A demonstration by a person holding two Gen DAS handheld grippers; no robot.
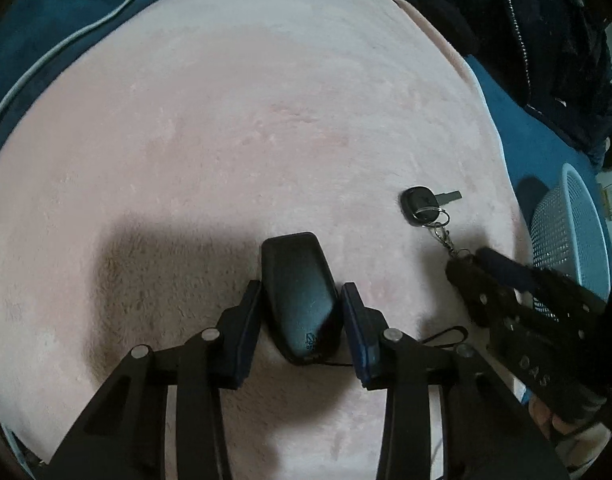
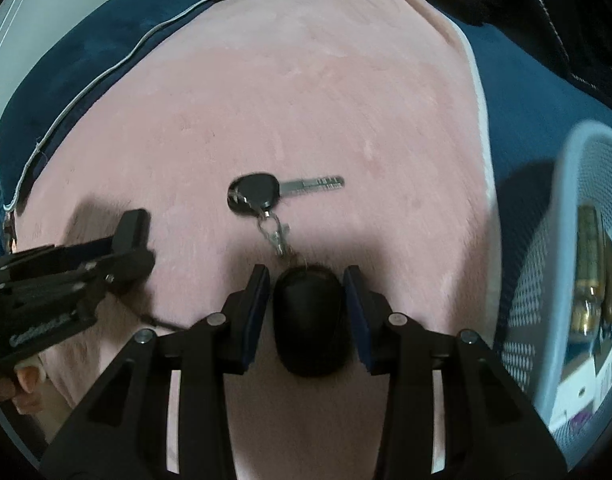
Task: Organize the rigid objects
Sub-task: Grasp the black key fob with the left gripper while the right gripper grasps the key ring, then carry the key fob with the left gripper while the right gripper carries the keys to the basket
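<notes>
A black wedge-shaped device [image 1: 294, 268] with a thin wrist cord [image 1: 446, 334] lies on the pink fleece blanket [image 1: 266, 120]. My left gripper [image 1: 302, 289] is shut on it, one blue pad against each side. A black-headed key [image 2: 258, 194] lies further out, chained to a black oval fob [image 2: 310, 320]. My right gripper [image 2: 306, 271] is shut on that fob. In the left wrist view the key [image 1: 416, 202] shows with the right gripper [image 1: 472, 260] covering the fob. In the right wrist view the left gripper [image 2: 136, 232] is seen side-on and hides its device.
A light blue mesh basket [image 2: 546, 280] stands off the blanket's right edge on blue bedding, holding golden bottles [image 2: 586, 248] and a box; it also shows as the basket [image 1: 566, 232]. A dark zipped jacket [image 1: 546, 40] lies at the far right. A hand [image 2: 22, 384] holds the left gripper.
</notes>
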